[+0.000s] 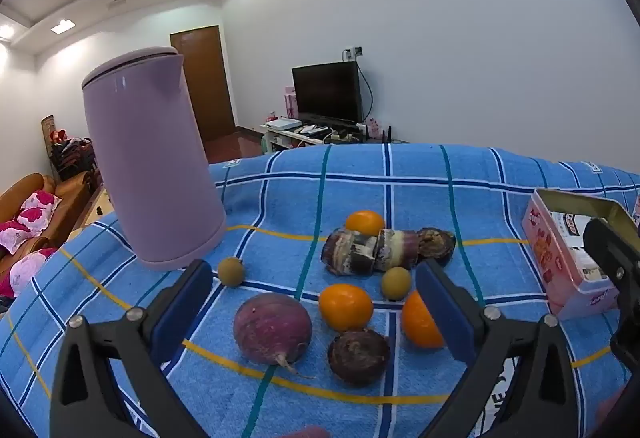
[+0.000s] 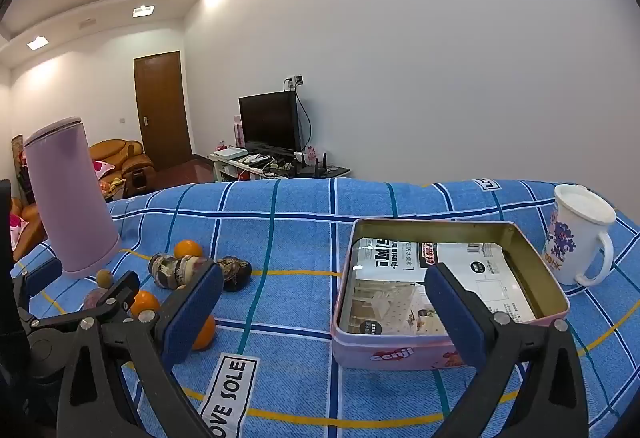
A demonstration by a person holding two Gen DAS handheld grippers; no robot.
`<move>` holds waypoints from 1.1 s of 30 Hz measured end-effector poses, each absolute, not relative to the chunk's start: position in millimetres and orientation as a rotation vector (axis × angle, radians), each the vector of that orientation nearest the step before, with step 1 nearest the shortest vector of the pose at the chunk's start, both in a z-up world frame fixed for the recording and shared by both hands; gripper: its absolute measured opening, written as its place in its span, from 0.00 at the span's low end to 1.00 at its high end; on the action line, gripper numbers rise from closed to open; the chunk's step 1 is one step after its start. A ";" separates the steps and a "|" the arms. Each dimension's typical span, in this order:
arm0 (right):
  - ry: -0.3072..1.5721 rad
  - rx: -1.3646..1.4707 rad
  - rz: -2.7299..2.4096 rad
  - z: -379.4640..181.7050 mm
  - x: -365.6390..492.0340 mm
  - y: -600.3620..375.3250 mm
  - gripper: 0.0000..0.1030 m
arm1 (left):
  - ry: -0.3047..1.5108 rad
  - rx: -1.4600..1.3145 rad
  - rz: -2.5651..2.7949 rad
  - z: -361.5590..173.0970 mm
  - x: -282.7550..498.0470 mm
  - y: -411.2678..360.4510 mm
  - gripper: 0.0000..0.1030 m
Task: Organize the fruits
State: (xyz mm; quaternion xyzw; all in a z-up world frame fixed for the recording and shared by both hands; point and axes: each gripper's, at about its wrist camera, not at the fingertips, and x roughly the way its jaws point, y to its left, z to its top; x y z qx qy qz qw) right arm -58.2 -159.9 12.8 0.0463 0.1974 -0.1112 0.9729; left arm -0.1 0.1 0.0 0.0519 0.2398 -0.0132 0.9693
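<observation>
1. My left gripper [image 1: 314,312] is spread wide with nothing between the pads; my right gripper [image 2: 324,312] is equally spread and empty
2. The fruit sits on the blue checked cloth [image 1: 420,165], all on my left side; the pink tin [image 2: 400,352] stands open to the right of it with only a printed card inside, no fruit yet
3. Key relation: the pile lies straight ahead of and below my left fingers. The purple round fruit [image 1: 273,328] and the middle orange [image 1: 346,307] fall inside the span of the left jaws; the dark round fruit [image 1: 359,356] is nearest the camera, and the right-hand orange [image 1: 420,320] is half hidden behind the right-side pad
4. My right gripper frames the tin, not the fruit; from that view the pile is off to the left, beyond the left pad. So the left hand is clearly nearer the fruit, the right nearer the tin
5. Long axis: the only elongated piece is the mottled purple-and-white cut piece [image 1: 374,250], lying on its side, axis running left-right across my left view, ends pointing toward the purple kettle [image 1: 154,157] on one side and the tin on the other. The far orange [image 1: 365,222] touches it behind; a small brown fruit [image 1: 396,282] sits just in front
6. The round fruits have no axis worth aligning to, though the purple one has a stub pointing toward me
7. My guess: left hand picks, tin is the drop
</observation>
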 end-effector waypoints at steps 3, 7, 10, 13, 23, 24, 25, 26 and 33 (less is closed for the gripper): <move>0.397 0.093 -0.225 13.1 -58.9 -160.1 0.99 | 0.498 0.098 -0.024 -0.5 0.7 0.8 1.00; 0.392 0.088 -0.227 13.8 -60.1 -159.7 0.99 | 0.506 0.080 -0.032 -3.1 4.5 5.6 1.00; 0.399 0.088 -0.225 14.9 -61.3 -161.2 0.99 | 0.503 0.079 -0.035 -3.1 1.5 4.4 1.00; 0.400 0.088 -0.224 14.9 -60.4 -161.3 0.99 | 0.505 0.073 -0.037 -1.7 2.0 6.4 1.00; 0.398 0.088 -0.223 13.0 -58.9 -159.8 0.99 | 0.506 0.075 -0.035 -1.3 1.3 4.8 1.00; 0.397 0.087 -0.223 12.9 -59.0 -158.5 0.99 | 0.506 0.074 -0.036 -1.2 1.3 4.8 1.00; 0.396 0.088 -0.223 12.8 -58.8 -158.4 0.99 | 0.507 0.074 -0.035 -1.2 1.6 5.0 1.00; 0.396 0.088 -0.222 12.8 -58.6 -158.2 0.99 | 0.507 0.074 -0.035 -1.3 1.6 4.9 1.00; 0.395 0.089 -0.222 12.9 -58.6 -158.2 0.99 | 0.509 0.073 -0.035 0.4 1.2 3.4 1.00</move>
